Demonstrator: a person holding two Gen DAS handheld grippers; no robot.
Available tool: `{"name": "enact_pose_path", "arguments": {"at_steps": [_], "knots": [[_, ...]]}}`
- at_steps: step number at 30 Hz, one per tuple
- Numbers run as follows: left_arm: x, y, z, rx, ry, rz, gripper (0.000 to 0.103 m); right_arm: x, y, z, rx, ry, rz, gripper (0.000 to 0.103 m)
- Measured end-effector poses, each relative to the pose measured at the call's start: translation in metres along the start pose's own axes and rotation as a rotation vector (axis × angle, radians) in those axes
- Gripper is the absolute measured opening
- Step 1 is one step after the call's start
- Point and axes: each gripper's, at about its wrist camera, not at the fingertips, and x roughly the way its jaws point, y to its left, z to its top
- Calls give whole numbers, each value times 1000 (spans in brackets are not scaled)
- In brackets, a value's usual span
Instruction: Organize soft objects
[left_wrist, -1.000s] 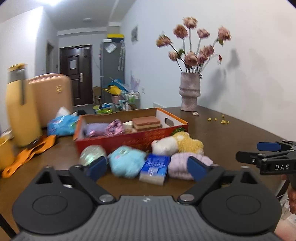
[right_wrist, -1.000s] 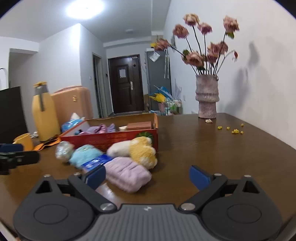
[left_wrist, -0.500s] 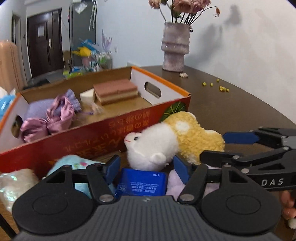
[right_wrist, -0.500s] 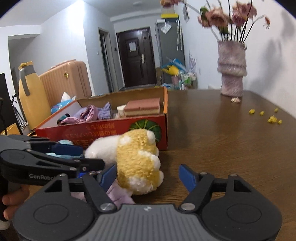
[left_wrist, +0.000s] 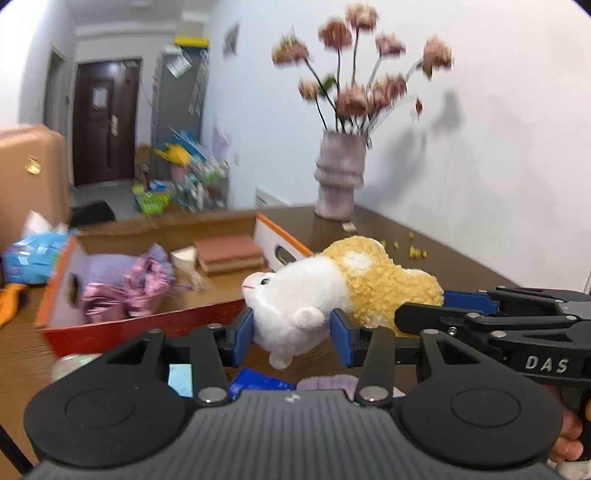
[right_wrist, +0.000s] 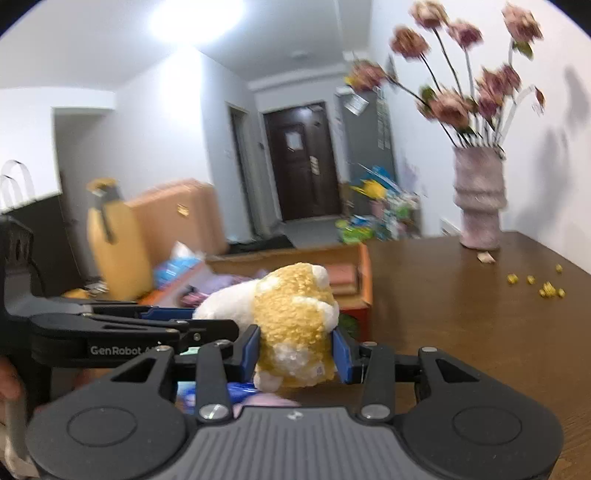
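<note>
1. My left gripper had just been closing, and its blue pads pressed on the white front half of the plush, one pad on each side.
2. My right gripper had also just been closing; its pads squeezed the yellow rear half of the same plush.
3. So both claws stood partly shut and shared one toy, held off the table, near the right end of the box.
4. In the left view the right gripper came in from the right, its fingers on the yellow part.
5. The box lay just beyond the plush, with pink and purple cloth at its left and a brown block farther right.
6. Below the plush, near me, a blue packet and a lilac soft thing lay on the table, partly hidden by the gripper.
7. A vase of flowers stood at the far right by the wall.
</note>
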Motion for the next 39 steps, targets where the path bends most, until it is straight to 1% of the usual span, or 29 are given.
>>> {"name": "enact_pose_path", "arguments": {"at_steps": [3,6,9,11,13,15,17,18,19,21,23,24,25,26,29,32,34,36,39], "knots": [[-40,-2,-22,-14,-19,50,46,-20,23,-17,-13,22,73,41],[-69,4,-57,-80,34,78,45,-27,38,-46,6,82,122,41],[-84,12,-89,-141,89,95,44,-28,48,-76,38,146,146,41],[-92,13,-107,-134,101,102,44,-31,56,-92,32,164,145,41],[-96,13,-121,-96,94,103,44,-35,62,-107,3,161,139,43],[-99,11,-129,-58,85,102,46,-40,66,-116,-21,154,115,47],[-103,11,-135,-28,60,96,49,-45,71,-124,-51,142,101,60],[-104,11,-136,-18,48,96,51,-45,75,-128,-63,136,101,71],[-103,11,-137,-8,37,92,53,-45,77,-131,-76,126,107,71],[-99,10,-140,4,39,91,54,-42,80,-132,-91,124,103,70],[-94,12,-140,-3,50,80,53,-37,83,-132,-108,121,94,61],[-93,13,-141,-8,54,84,53,-37,84,-132,-116,118,88,52],[-92,13,-142,-10,52,97,47,-38,85,-132,-122,112,77,47],[-92,14,-141,-14,54,95,47,-40,85,-130,-120,102,74,47],[-104,18,-131,-58,53,51,46,-60,89,-114,-128,64,80,45],[-124,20,-113,-85,10,-9,45,-84,94,-85,-145,-7,93,45],[-129,24,-100,-125,17,-47,43,-87,93,-65,-116,-5,83,45],[-126,30,-91,-176,44,-87,42,-84,87,-48,-53,3,73,45],[-118,36,-84,-208,76,-106,40,-73,81,-32,0,23,61,44]]}}
